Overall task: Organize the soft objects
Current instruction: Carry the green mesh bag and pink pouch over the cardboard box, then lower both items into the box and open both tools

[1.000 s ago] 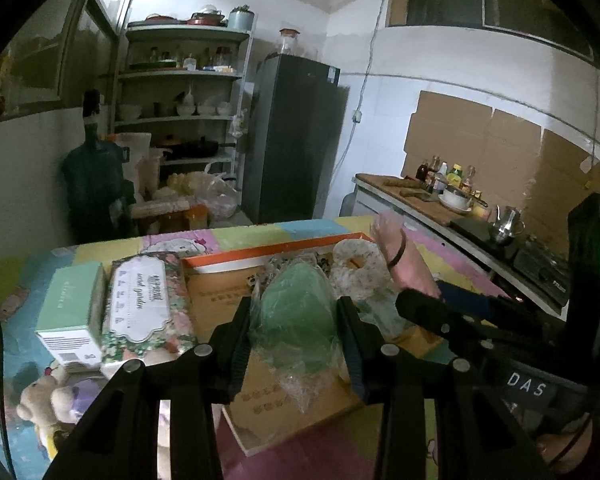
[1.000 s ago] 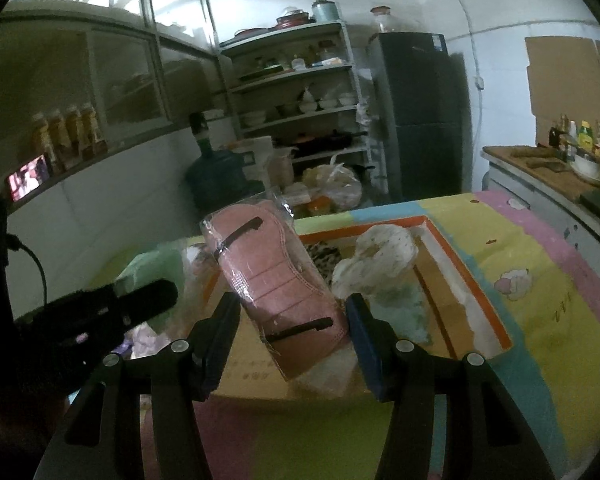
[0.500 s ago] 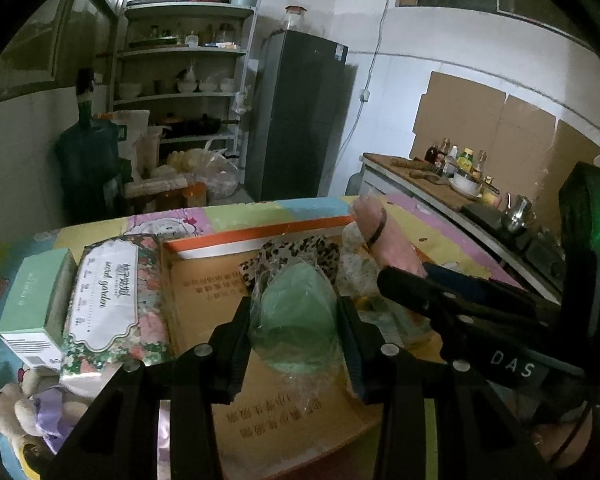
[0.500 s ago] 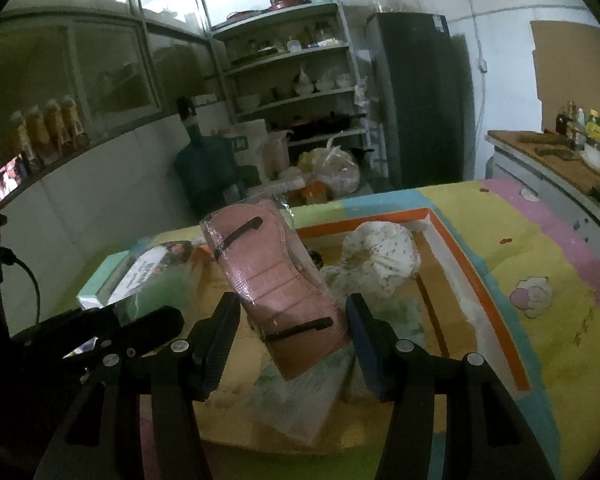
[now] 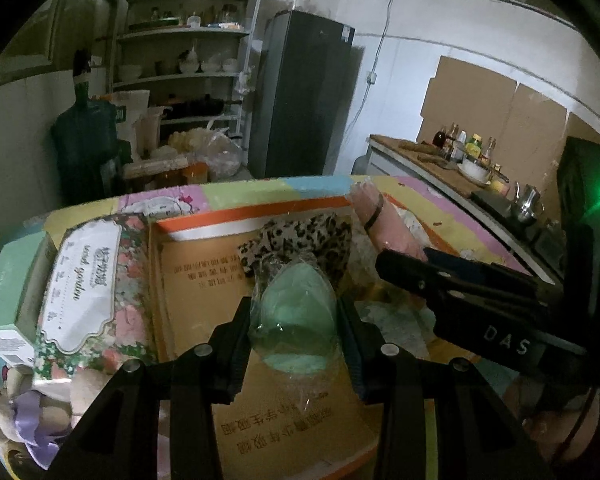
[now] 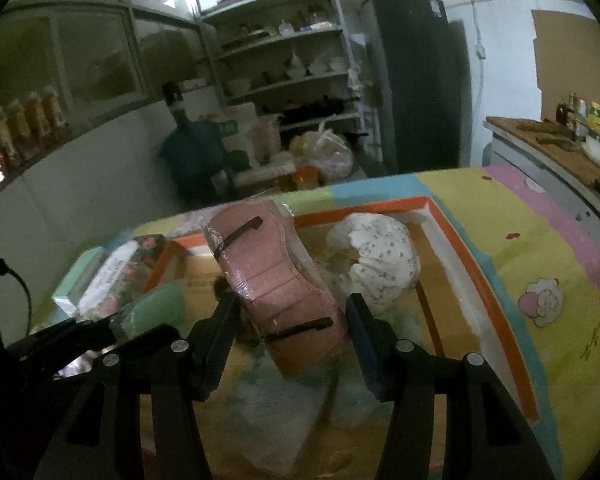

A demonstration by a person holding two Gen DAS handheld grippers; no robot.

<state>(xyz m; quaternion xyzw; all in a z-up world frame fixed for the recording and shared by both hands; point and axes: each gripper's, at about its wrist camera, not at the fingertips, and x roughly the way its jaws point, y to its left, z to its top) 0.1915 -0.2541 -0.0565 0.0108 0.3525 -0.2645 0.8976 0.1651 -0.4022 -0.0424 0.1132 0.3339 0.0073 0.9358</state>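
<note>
The left gripper is squeezing a green soft thing between its two black fingers. It hangs just above the cardboard box on the table. The right gripper is squeezing a pink soft pack the same way, also over the box, right beside the left one.

The green thing is round like an egg and sits in a crinkly clear bag. The pink pack is long and flat, tilted, with two dark straps across it and shiny wrap around it. In the box lie a spotted cloth and a white puffy thing with tiny flowers. A flowery tissue pack lies just left of the box.

The room is dim. The writing on the box is hard to read. A fluffy toy at the bottom left is partly cut off. The grippers hide the lower part of the box.
</note>
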